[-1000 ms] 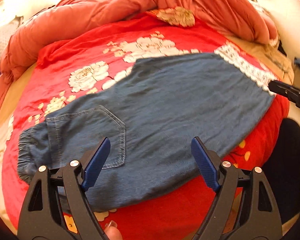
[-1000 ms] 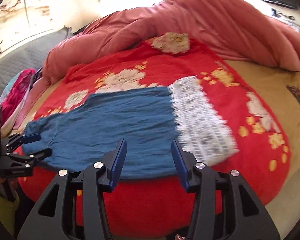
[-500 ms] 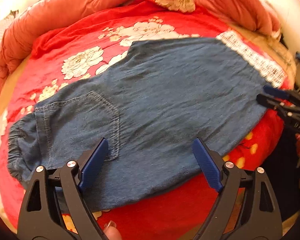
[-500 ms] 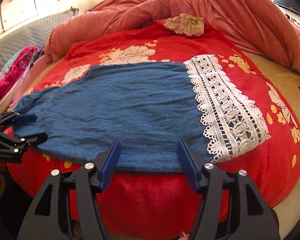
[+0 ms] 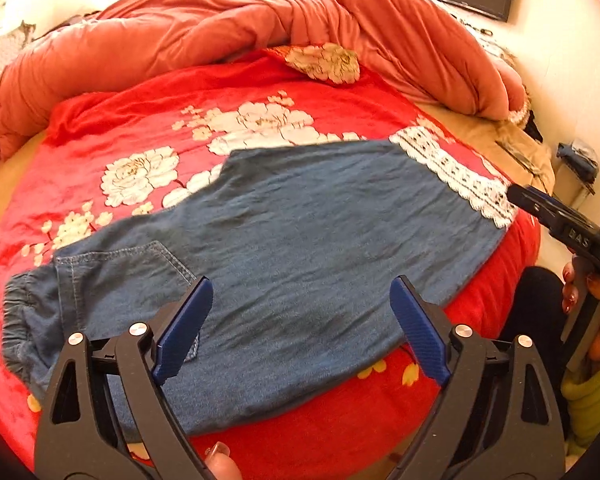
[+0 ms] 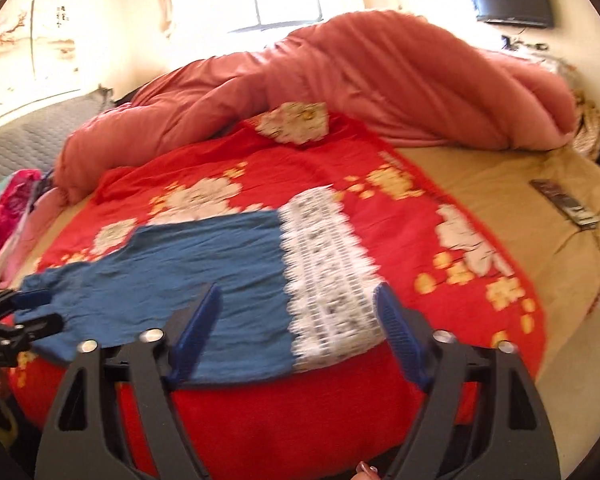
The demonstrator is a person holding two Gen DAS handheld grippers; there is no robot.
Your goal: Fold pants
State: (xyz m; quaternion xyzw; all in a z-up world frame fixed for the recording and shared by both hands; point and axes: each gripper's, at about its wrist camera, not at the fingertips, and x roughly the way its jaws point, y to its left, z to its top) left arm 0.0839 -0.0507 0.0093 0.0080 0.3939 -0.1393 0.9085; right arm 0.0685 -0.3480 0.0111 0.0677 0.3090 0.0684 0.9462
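- On my right gripper (image 5: 572,232), seen from the left wrist camera, raised letters on the black arm read roughly "BAS"; the rest is cut off.
- On the wall hanging (image 6: 32,40), in the right wrist view, a few small dark characters stand near the top, too blurred for me to read.

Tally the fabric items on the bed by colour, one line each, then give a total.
Blue: 1, the denim pants with a white lace hem
Red: 1, the floral blanket
Salmon pink: 1, the bunched quilt
Tan: 1, the bedsheet
Total: 4
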